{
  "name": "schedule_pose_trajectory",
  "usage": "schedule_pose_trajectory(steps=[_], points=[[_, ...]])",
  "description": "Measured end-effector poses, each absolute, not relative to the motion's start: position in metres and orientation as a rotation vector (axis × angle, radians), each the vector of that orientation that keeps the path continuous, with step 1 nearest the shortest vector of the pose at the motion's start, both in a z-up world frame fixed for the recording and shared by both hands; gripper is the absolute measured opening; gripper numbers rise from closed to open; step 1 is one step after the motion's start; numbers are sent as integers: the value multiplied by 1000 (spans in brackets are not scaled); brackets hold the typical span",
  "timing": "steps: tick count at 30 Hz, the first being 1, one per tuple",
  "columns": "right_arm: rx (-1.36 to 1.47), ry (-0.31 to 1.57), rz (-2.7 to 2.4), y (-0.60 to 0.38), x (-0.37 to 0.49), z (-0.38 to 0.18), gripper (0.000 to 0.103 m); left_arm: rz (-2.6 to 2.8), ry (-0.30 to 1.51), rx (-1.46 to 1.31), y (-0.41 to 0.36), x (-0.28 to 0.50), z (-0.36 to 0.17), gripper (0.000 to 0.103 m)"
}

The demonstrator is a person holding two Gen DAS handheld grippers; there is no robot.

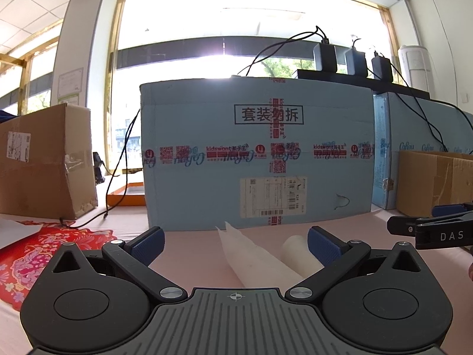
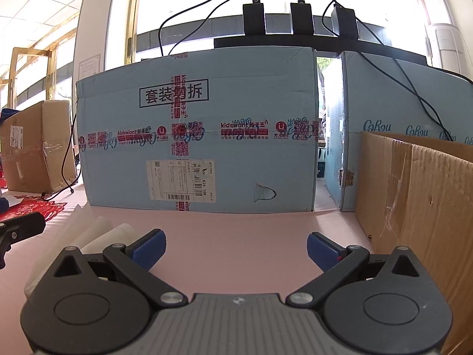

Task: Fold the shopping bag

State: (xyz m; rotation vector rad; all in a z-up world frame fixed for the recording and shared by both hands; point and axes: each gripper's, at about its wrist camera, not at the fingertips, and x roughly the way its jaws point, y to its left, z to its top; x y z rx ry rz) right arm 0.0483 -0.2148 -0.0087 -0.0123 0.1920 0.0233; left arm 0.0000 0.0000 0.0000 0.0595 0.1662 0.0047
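Observation:
A white translucent shopping bag lies crumpled on the pink table, between my left gripper's fingers and nearer the right one. My left gripper is open and empty, just above the bag. In the right wrist view the bag lies at the left, beside the left finger. My right gripper is open and empty over bare pink table. The right gripper also shows at the right edge of the left wrist view.
A large light-blue carton stands close ahead, a second one to its right. Brown cardboard boxes stand at the left and at the right. A red patterned cloth lies at the left. Black cables trail over the table.

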Motion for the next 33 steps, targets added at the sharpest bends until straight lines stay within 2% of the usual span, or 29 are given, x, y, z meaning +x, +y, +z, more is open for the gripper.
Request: schedule_pose_trajectory(steps=[33], points=[[-8,233,25,-213,50,-12,103,-5,199,28,2,3,1,103]])
